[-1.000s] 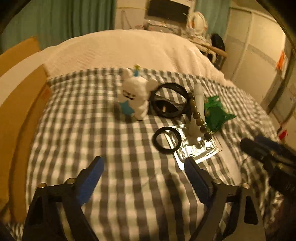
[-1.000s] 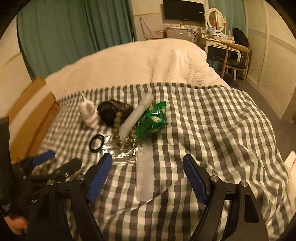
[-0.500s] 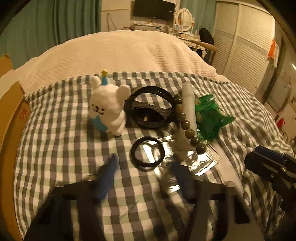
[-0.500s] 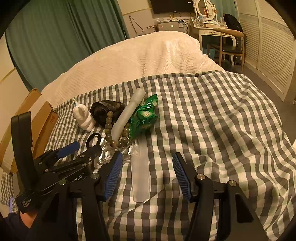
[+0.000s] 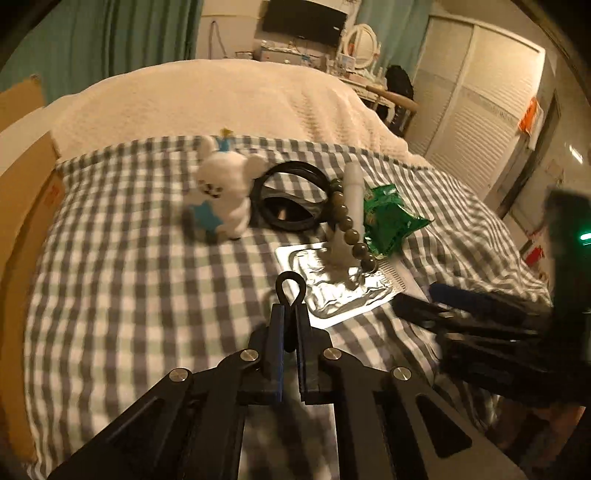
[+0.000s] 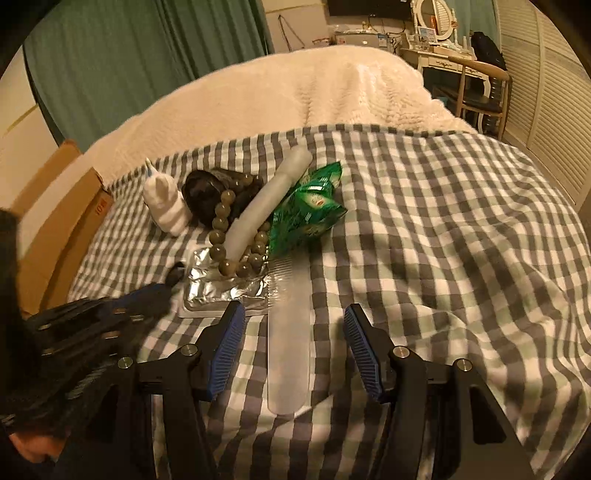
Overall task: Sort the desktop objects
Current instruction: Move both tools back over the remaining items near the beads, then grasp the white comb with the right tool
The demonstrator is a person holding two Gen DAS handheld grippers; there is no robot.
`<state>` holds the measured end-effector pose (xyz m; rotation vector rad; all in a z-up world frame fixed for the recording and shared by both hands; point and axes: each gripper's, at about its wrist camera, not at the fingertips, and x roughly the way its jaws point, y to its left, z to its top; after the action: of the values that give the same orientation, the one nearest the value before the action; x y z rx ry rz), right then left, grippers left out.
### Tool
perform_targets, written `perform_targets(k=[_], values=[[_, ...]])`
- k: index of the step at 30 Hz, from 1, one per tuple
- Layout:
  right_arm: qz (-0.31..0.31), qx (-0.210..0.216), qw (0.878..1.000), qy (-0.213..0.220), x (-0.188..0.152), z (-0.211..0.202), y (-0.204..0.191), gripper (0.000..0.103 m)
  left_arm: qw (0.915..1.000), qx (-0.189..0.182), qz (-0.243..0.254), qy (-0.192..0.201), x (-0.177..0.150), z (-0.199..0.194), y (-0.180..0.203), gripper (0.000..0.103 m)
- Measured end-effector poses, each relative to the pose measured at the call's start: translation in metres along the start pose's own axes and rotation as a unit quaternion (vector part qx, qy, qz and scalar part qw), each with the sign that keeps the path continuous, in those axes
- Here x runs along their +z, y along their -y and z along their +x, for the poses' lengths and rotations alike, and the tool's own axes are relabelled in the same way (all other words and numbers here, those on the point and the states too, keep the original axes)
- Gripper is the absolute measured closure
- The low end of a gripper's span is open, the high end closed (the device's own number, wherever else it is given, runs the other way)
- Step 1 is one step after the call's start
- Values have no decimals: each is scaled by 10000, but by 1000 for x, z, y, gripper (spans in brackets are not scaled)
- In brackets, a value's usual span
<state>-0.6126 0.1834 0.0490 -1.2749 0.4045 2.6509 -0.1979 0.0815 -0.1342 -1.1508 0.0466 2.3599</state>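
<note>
Two tools split the work: the left tool [image 5: 290, 314] had pinched the small black ring [image 5: 290, 290] flat, while the right tool [image 6: 295, 347] stood open astride the clear comb [image 6: 288, 354], which lay lengthwise on the bed [image 6: 443, 240].

Home bedroom: bed with checked cover [image 6: 424, 221] and cream blanket [image 6: 295, 96], teal curtains [image 6: 147, 55], dressing table with oval mirror [image 6: 436, 14], wooden chair [image 6: 480, 85], louvred wardrobe doors [image 5: 472, 122].
</note>
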Motion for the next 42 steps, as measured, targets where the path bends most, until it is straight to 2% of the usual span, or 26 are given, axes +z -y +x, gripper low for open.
perform_targets(k=[3, 5, 7, 9, 17, 21, 25, 28, 36, 42], values=[[-128, -145, 9996, -221, -1, 17, -5, 48, 10000, 50, -3, -81, -3, -4, -5, 97], [-193, -254, 9991, -289, -3, 23, -8, 53, 9999, 28, -70, -99, -6, -5, -9, 97], [-266, -318, 9987, -281, -4, 22, -10, 69, 9998, 41, -148, -113, -10, -7, -11, 97], [-306, -403, 9985, -229, -6, 18, -10, 77, 9997, 47, -220, -123, -17, -14, -18, 97], [-274, -224, 9992, -184, -21, -14, -13, 78, 9987, 40, -502, -80, -31, -41, -25, 97], [-336, -71, 9990, -291, -33, -27, -29, 78, 9984, 66, -550, -106, -39, -45, -30, 97], [-631, -41, 9976, -283, -40, -24, -50, 76, 9979, 73, -610, -200, -43, -35, -37, 97], [-556, 41, 9978, -362, -40, -13, -49, 78, 9977, 43, -642, -216, -43, -27, -37, 97], [-399, 321, 9982, -307, -43, -18, -46, 78, 9977, -81, -677, 8, -36, -41, -31, 97], [-224, 507, 9982, -217, -45, -60, -51, 78, 9975, -187, -641, 230, -27, -72, -25, 97]])
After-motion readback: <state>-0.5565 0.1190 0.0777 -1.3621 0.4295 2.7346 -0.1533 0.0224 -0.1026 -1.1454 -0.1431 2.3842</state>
